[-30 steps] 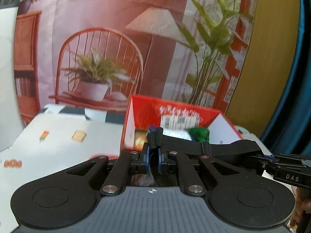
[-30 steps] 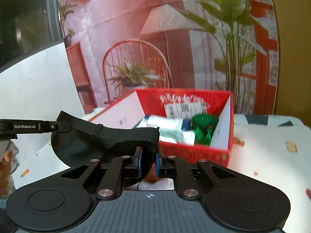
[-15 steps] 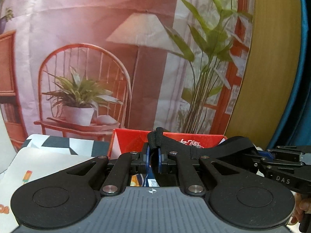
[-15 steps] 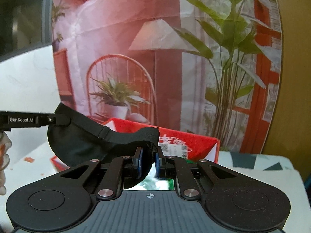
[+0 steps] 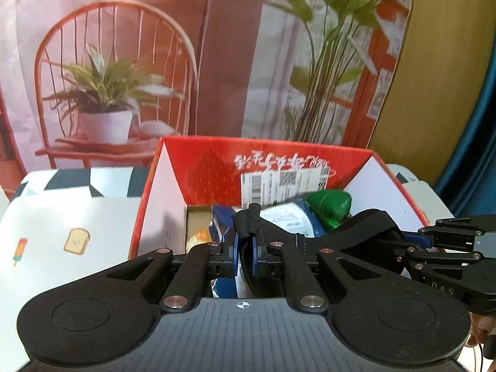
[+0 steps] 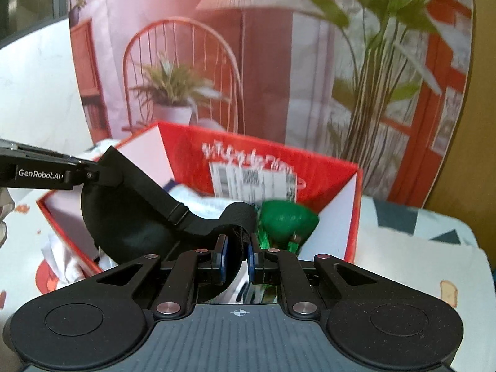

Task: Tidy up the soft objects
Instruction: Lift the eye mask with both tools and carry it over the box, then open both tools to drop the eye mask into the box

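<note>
Matt cloth, glossy card, plastic and metal

The black eye mask (image 6: pixel 130 217) is matt woven cloth with a ribbed elastic strap; the red box (image 5: pixel 217 167) is smooth printed cardboard bearing a paper label; both grippers look matt black plastic with bright metal rivets.

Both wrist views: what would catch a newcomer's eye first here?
A soft black eye mask with an elastic strap is stretched between the left hand-held gripper and the right hand-held gripper, each clamped on a strap end. Just beyond sits an open red cardboard box, with a glossy green object inside near its right wall.
</note>
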{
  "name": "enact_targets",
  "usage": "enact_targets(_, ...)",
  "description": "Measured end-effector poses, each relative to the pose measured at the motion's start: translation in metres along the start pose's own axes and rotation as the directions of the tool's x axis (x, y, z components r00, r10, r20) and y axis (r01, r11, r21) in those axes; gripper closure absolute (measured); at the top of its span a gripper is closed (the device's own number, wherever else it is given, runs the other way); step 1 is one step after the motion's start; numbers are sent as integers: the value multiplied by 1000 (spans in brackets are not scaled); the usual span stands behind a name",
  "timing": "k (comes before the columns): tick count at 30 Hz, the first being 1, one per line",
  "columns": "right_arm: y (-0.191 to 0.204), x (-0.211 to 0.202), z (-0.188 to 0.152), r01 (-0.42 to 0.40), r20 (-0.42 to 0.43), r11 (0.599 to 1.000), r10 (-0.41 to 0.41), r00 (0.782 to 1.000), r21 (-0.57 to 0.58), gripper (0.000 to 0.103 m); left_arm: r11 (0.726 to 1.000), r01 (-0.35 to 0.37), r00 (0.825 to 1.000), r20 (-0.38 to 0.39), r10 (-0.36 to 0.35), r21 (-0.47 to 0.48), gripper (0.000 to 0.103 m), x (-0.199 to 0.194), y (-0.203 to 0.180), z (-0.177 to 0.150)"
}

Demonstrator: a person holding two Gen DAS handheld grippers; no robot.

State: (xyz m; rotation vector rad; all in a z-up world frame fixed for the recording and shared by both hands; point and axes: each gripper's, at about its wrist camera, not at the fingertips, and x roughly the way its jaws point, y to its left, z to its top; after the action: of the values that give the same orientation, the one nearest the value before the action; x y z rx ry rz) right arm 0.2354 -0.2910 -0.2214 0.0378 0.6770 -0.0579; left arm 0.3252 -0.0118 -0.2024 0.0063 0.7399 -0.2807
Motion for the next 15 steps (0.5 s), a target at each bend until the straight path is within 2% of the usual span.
enact_targets(12,-1,5,-5,9,-35,1000,-9,999,9,91,999,-18,1000,-22,19,31,93,5,0,2)
enact_targets(15,-3,2,-4,25,-30,1000,-24,999,13,85,999,-16,1000,-18,17,44,86,1,-1,4)
